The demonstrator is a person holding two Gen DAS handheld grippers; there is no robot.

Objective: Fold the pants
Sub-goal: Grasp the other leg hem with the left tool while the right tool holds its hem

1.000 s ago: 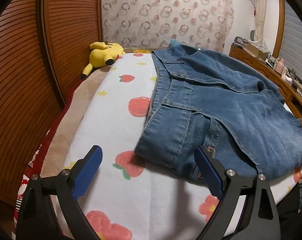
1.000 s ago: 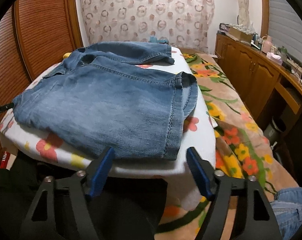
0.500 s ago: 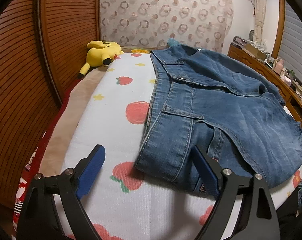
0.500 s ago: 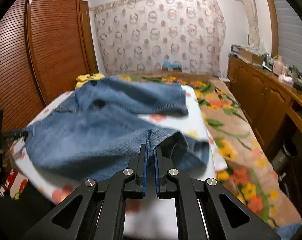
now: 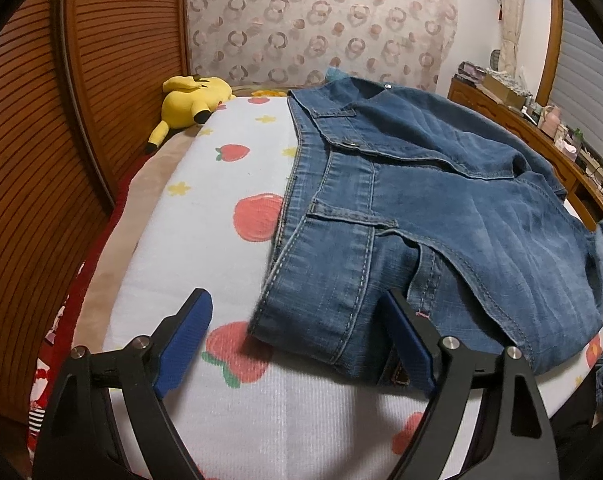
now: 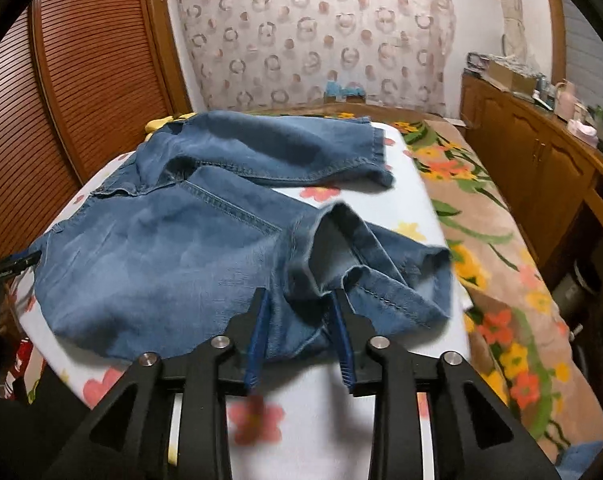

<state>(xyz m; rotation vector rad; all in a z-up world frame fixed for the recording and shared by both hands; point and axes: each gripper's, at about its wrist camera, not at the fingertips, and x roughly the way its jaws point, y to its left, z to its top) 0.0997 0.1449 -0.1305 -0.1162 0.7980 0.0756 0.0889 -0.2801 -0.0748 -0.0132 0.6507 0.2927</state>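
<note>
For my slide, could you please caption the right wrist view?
Right gripper, jaws just reopening, over the rumpled hem of blue denim pants.

White cover (image 5: 221, 184) lies bare left of the jeans (image 5: 441, 208), free to pass up to the yellow plush (image 5: 189, 100) by the slatted wardrobe (image 5: 41, 160). On the right, floral blanket (image 6: 481, 232) is clear; the wooden cabinets (image 6: 541, 168) wall that side off.
</note>
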